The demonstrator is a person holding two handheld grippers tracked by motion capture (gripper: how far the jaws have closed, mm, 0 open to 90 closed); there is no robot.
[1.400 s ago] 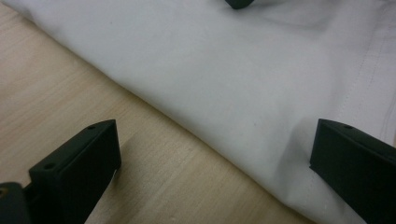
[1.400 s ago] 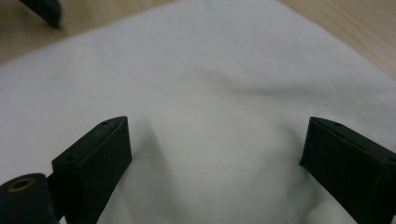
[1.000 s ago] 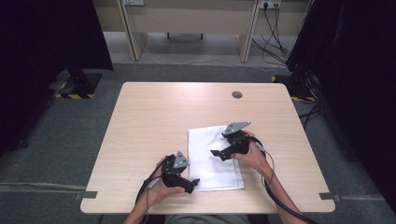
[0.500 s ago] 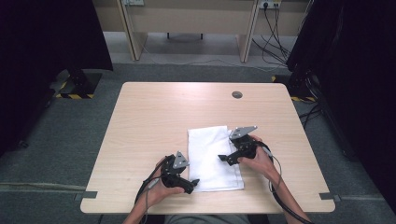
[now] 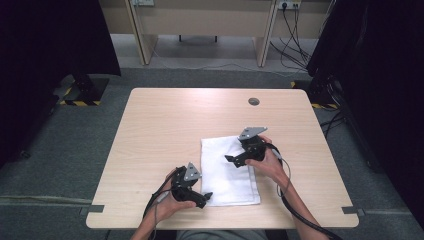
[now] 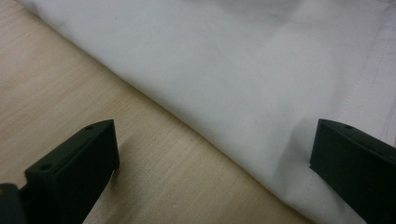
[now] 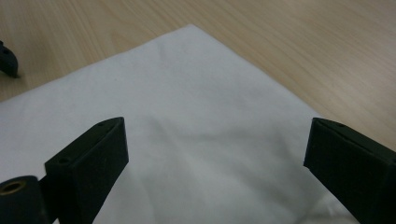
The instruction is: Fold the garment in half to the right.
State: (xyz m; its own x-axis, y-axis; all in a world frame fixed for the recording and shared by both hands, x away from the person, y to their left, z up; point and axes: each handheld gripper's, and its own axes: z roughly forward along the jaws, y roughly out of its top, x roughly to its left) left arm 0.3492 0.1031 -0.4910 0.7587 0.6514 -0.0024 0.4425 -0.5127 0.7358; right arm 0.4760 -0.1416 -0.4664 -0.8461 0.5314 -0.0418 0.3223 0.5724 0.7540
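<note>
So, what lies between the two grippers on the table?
In the high view, only the folded white cloth lies between the left gripper at its near left corner and the right gripper over its middle.

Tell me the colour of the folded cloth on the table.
Plain white cloth, no pattern; clearest in the right gripper view.

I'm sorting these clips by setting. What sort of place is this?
Probably a lab or recording room, not a home: a bare light wooden table holding a folded white cloth, black curtains at both sides, wall sockets with loose black cables, and grey carpet.
</note>
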